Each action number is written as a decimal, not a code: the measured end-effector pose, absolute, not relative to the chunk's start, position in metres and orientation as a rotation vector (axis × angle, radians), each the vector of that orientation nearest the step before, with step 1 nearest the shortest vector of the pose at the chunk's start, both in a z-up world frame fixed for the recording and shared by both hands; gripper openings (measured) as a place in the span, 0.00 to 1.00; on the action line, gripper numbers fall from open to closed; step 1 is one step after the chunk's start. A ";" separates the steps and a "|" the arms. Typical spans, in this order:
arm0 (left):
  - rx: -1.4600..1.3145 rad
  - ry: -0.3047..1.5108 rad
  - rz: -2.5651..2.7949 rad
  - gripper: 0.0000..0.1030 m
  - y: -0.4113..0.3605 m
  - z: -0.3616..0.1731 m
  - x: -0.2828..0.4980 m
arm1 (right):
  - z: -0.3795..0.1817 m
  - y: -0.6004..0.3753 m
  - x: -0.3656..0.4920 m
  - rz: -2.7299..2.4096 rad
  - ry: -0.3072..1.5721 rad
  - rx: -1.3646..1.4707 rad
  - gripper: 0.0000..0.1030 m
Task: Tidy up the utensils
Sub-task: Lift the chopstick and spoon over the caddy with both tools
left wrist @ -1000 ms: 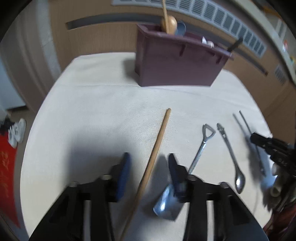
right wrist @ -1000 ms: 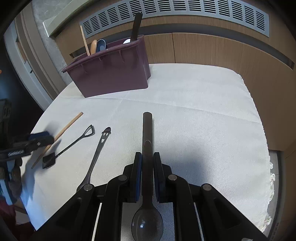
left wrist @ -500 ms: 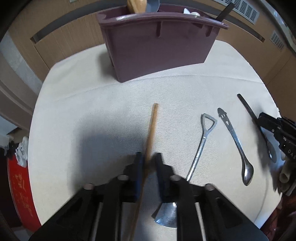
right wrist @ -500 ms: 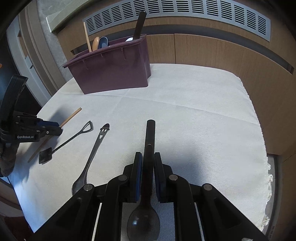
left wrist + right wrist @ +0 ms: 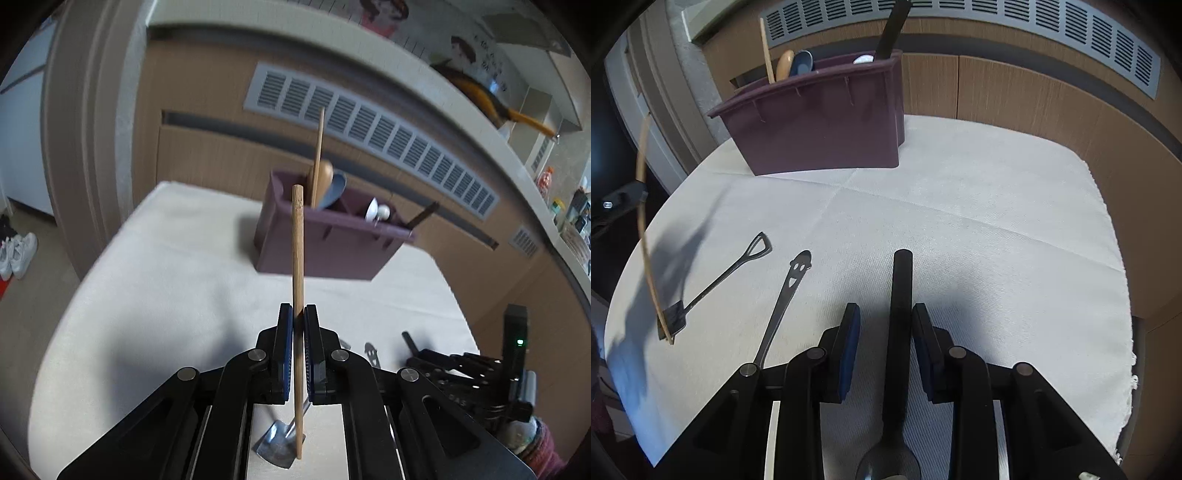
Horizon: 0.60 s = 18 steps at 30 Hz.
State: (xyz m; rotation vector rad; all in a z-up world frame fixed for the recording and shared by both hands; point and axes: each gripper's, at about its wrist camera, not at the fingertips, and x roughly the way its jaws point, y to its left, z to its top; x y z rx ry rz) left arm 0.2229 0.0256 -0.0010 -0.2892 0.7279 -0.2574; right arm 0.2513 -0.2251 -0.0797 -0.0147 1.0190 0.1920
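Observation:
My left gripper (image 5: 298,314) is shut on a wooden chopstick (image 5: 297,258) and holds it lifted, pointing toward the purple utensil holder (image 5: 325,240). The chopstick also shows in the right wrist view (image 5: 646,236), held up at the far left. My right gripper (image 5: 885,321) is open, its pads either side of a black spoon (image 5: 900,295) that lies on the white cloth between them. The holder (image 5: 820,129) contains a chopstick, a wooden spoon, a blue spoon and a black handle.
A shovel-shaped metal spoon (image 5: 716,284) and a smiley-handled metal spoon (image 5: 786,291) lie on the cloth (image 5: 960,221) left of my right gripper. The shovel spoon's blade (image 5: 279,443) shows under my left gripper. A wooden wall with vent grille stands behind the table.
My left gripper closed on the chopstick and lifted it off the cloth. My right gripper opened and the black spoon now lies on the cloth between its pads.

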 end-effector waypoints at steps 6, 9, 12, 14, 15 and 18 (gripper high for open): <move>-0.312 0.685 -0.266 0.05 0.031 0.009 0.213 | -0.064 -0.220 0.248 0.185 0.969 -0.036 0.11; -0.314 0.665 -0.277 0.05 0.033 0.015 0.209 | -0.036 -0.222 0.232 0.196 0.879 -0.006 0.11; -0.305 0.652 -0.284 0.05 0.033 0.022 0.206 | -0.013 -0.221 0.219 0.216 0.808 0.009 0.11; -0.293 0.667 -0.271 0.05 0.031 0.020 0.209 | -0.006 -0.219 0.215 0.214 0.783 -0.010 0.11; -0.308 0.693 -0.258 0.06 0.033 0.015 0.214 | -0.004 -0.219 0.214 0.208 0.777 -0.018 0.11; -0.371 0.831 -0.202 0.08 0.044 -0.010 0.237 | -0.006 -0.218 0.211 0.206 0.782 -0.027 0.11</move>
